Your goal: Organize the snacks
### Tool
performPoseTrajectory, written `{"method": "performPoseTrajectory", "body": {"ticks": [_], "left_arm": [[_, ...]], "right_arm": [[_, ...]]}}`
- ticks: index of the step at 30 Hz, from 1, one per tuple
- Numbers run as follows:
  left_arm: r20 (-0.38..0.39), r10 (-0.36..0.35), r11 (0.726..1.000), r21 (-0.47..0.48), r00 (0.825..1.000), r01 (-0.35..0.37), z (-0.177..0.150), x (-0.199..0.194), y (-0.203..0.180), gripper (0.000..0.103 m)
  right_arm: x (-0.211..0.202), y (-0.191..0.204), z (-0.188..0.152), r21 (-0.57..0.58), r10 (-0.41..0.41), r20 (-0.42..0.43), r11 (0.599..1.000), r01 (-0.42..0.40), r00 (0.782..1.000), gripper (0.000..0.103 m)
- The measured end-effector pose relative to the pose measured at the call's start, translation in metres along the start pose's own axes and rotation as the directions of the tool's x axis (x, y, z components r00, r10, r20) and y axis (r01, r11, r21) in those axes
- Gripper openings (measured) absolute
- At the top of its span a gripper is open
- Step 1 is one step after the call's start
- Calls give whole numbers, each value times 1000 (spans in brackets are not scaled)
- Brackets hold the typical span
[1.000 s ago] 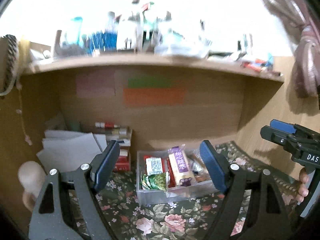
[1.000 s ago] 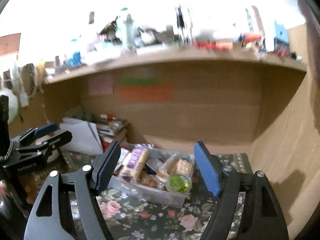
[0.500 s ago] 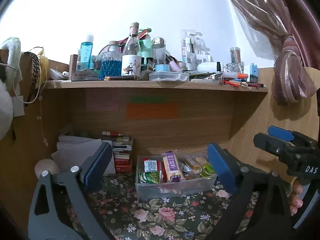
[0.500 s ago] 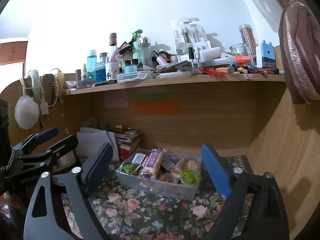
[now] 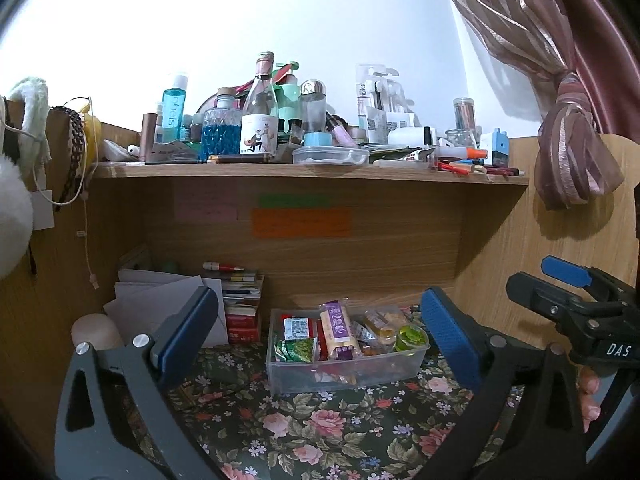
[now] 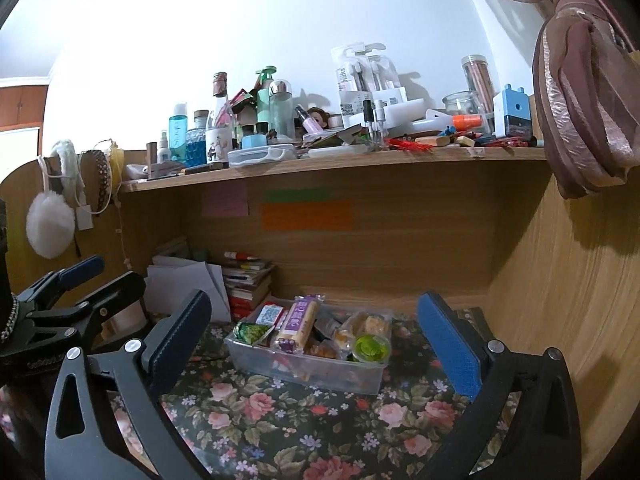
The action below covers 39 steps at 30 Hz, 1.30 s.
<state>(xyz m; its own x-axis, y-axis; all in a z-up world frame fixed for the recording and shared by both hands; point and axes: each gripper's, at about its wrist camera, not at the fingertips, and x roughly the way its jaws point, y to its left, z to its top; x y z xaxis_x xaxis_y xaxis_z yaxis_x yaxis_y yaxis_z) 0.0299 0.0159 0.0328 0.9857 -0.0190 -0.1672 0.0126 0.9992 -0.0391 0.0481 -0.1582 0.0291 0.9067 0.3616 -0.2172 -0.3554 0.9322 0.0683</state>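
Note:
A clear plastic box (image 5: pixel 412 358) (image 6: pixel 240 354) full of snacks sits on the floral cloth under the shelf. In it lie a purple-labelled bar (image 5: pixel 337 330) (image 6: pixel 298 322), green packets (image 5: pixel 296 350) (image 6: pixel 250 332), a green jelly cup (image 5: pixel 410 337) (image 6: pixel 372 347) and several other wrapped snacks. My left gripper (image 5: pixel 318 330) is open and empty, held back from the box. My right gripper (image 6: pixel 314 330) is open and empty too, also short of the box. Each gripper shows at the edge of the other's view: the right gripper (image 5: pixel 576 300), the left gripper (image 6: pixel 76 292).
A wooden shelf (image 5: pixel 304 170) (image 6: pixel 340 160) above is crowded with bottles and jars. A stack of books (image 5: pixel 240 300) (image 6: pixel 246 280) and white papers (image 5: pixel 160 300) stand left of the box. Wooden walls close in both sides. A curtain (image 5: pixel 572 152) hangs at right.
Both grippers have pulled back and up from the box; the box now looks smaller and the whole shelf has come into view. Both stay open and empty.

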Motion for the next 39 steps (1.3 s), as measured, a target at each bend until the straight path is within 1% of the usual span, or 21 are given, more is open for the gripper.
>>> {"method": "performPoseTrajectory", "body": {"ticks": [21,24,39], "left_arm": [[0,6,1000,-1,1000,-6,0,1,-5,103],[-2,-3,1000,3,1000,3,1,2,-5,103],[-6,-8,1000,5,1000,8,1,3,-7,103]], "right_arm": [[-2,1,2,-26,-28,13,999,28,1000,103],[-1,2,2,-34,-31,15,999,32,999,103],[-1,0,1,-34,-28,15,999,28,1000,103]]}}
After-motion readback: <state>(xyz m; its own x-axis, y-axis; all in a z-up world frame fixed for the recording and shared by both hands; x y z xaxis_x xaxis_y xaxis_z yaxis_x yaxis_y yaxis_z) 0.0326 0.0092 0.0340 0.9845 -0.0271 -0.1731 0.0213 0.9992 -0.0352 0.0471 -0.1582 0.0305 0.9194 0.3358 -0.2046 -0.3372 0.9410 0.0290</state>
